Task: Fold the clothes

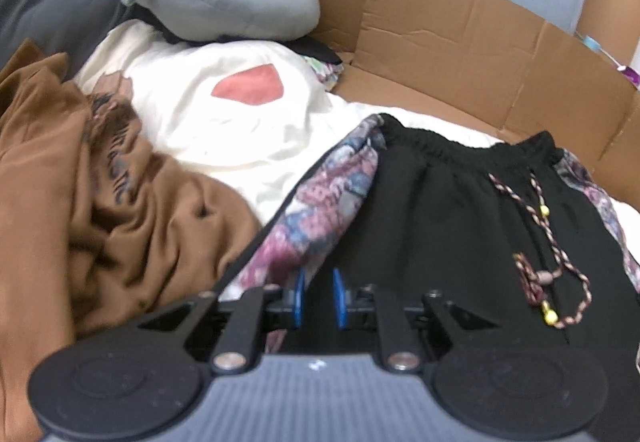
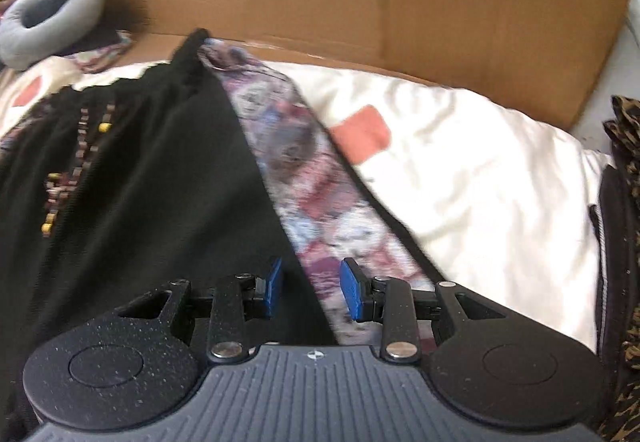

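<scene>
On cream bedding (image 2: 480,161): blk shorts (image 1: 432,222)

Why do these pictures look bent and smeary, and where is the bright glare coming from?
Left wrist view: the fisheye lens bows the cardboard wall; the brown garment is smeared, and white glare burns out the top edge. Right wrist view: the black trousers and their beaded drawstring are motion-blurred, with glare washing out the top left corner; the right gripper looks sharp.

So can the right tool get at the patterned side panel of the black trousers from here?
Probably yes: the right tool hangs open directly over the patterned side panel of the black trousers, and nothing covers it.
</scene>
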